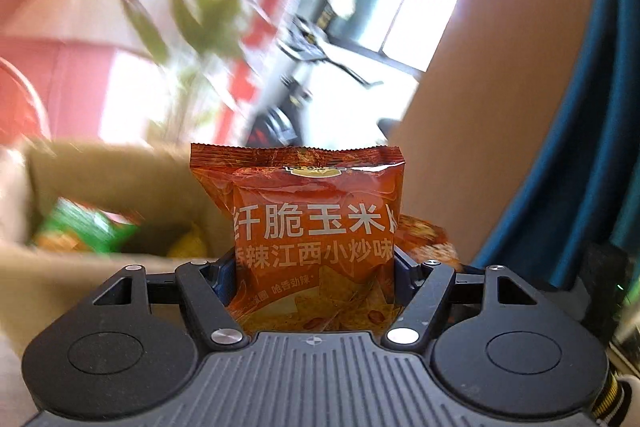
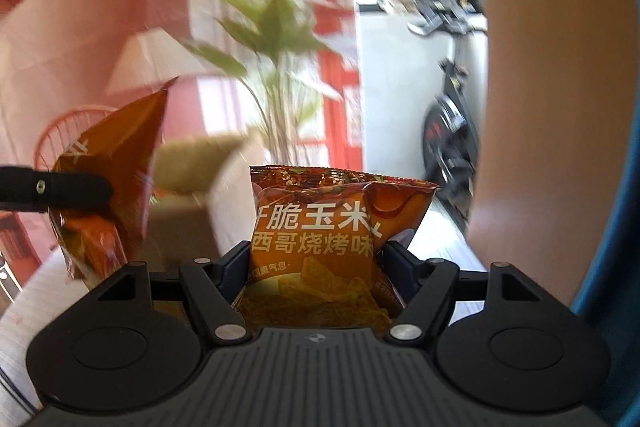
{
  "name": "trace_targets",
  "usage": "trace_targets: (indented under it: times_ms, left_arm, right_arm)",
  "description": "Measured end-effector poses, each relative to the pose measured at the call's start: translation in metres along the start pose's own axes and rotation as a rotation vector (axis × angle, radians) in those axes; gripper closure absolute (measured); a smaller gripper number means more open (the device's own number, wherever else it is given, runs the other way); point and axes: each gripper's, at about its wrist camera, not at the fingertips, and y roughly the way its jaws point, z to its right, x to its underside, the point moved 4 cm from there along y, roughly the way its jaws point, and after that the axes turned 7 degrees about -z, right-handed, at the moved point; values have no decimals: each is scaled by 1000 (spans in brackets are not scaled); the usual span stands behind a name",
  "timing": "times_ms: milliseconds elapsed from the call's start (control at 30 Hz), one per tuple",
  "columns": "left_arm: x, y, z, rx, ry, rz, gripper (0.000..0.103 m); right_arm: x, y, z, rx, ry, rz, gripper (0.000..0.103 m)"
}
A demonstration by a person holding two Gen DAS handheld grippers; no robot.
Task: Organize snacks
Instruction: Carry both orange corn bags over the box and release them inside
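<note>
Red-orange chip packet (image 1: 316, 227) stands upright, clamped between the left gripper (image 1: 314, 263) jaws, above and just right of the cardboard box (image 1: 120, 179). Right gripper (image 2: 314, 267) jaws pinch an orange chip packet (image 2: 320, 227), also upright, right of that box (image 2: 188, 163) and raised above it.

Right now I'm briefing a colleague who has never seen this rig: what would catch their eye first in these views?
A red-orange chip bag, upright and clamped in the left gripper, fills the middle of the left view. In the right view an orange chip bag stands likewise in the right gripper. Behind, blurred: an open cardboard box with snacks, and a leafy plant.
</note>
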Motion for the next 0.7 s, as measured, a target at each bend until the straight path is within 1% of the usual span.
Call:
trace_targets:
  times_ms: [100,200,300,400,500,567,700]
  left_arm:
    - [-22,-17,-24,-82,-25,48,29]
    - [-38,-23,-44,-154,-51,78,29]
    - [-52,-30,-66,-198,-86,90,29]
    - [-61,-26,-82,-228,-104,97,29]
    - [-64,-21,-94,-247,-120,99,29]
    - [-66,-20,-99,-252,-129,95,29]
    - [-66,-14,-108,-266,-126,78,29]
  right_arm:
    - [-26,3,-14,-37,-25,49,30]
    - [-51,15,-33,-76,-52,85,30]
    - [-75,38,-57,-113,-97,103,30]
    - [-93,67,-84,-169,-127,109,30]
    - [-104,101,-109,-202,-163,97,30]
    - [-106,126,-123,-214,-182,70,30]
    - [-101,166,-132,-227,-172,1,29]
